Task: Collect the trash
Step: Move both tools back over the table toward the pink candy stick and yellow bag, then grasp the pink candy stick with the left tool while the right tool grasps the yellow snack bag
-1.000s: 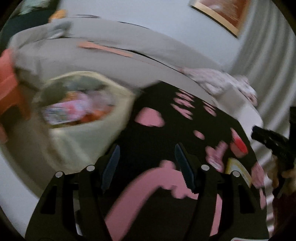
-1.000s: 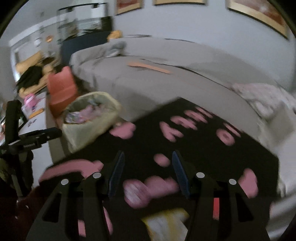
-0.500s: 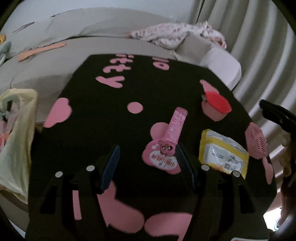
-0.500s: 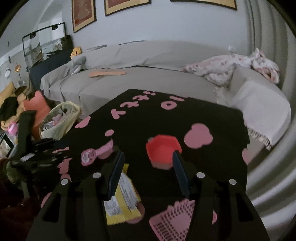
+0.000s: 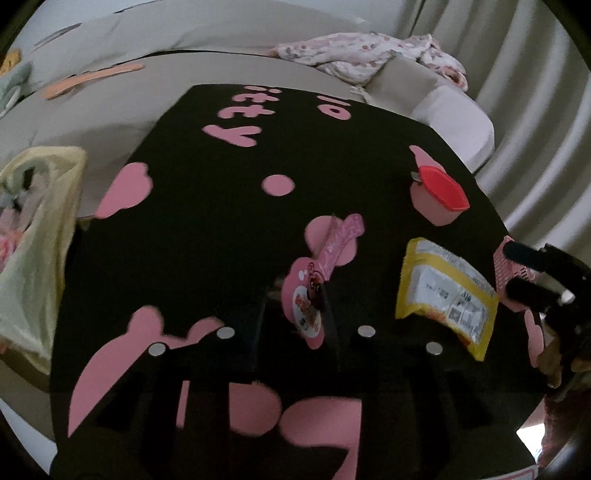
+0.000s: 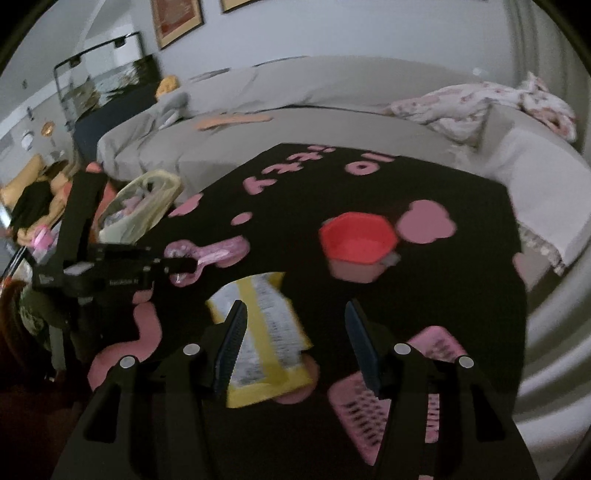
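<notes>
Left wrist view: the left gripper [image 5: 295, 314] has just been narrowing its jaws around the round end of the pink wrapper [image 5: 321, 273]; whether the pads already pinch it is unclear. Grip firmly before lifting. The right gripper [image 6: 295, 339] hangs half-open over the yellow packet [image 6: 262, 332], with the red cup [image 6: 356, 243] beyond and the trash bag [image 6: 142, 206] far left.

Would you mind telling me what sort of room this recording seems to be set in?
Most likely a home living room: a long grey sofa curves behind the low black table, framed pictures hang on the wall, and a crumpled floral blanket lies on the sofa.
</notes>
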{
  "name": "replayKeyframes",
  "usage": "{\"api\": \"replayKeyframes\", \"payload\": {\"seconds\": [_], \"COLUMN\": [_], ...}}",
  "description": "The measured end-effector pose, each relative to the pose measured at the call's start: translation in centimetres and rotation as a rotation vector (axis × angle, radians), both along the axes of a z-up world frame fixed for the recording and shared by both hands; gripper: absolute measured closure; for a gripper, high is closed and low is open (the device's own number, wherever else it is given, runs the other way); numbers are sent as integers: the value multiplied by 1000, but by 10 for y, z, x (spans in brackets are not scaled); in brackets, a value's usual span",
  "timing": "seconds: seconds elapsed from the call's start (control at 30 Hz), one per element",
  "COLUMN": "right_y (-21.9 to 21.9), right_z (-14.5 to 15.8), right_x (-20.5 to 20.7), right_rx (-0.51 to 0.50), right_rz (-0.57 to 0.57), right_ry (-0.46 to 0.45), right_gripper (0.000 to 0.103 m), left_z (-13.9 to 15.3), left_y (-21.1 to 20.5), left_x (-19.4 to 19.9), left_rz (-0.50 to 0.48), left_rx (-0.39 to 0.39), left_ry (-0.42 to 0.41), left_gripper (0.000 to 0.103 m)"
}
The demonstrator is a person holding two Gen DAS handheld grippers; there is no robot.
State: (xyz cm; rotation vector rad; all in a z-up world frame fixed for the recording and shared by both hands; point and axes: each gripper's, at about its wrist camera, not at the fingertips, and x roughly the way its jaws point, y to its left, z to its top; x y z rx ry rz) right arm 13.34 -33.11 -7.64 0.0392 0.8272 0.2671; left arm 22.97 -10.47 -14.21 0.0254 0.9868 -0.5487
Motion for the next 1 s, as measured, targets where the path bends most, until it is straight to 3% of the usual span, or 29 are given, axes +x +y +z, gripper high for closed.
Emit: {"api": "replayKeyframes", "payload": {"seconds": [0.33,0.63,0.87,1.0], "right_y": [54,54,69,76], "right_z": [-25,-37,-43,-44], "right_x": [20,32,11,2], "right_rx": [-107,-88,-55,-54], "right_rz": [113,70,115,131], "right_ry": [61,114,157,165], "right_gripper": [50,43,43,36], "left_z": [1,7,14,5], "left_y": [37,69,72,61], "left_x": [-18,-28,-28,-17], "left_rz": [32,83,57,25], "left_rx": [-16,-57,-56,-21], "left_ry": [21,13,-43,-56], "left_gripper": [77,61,57,57]}}
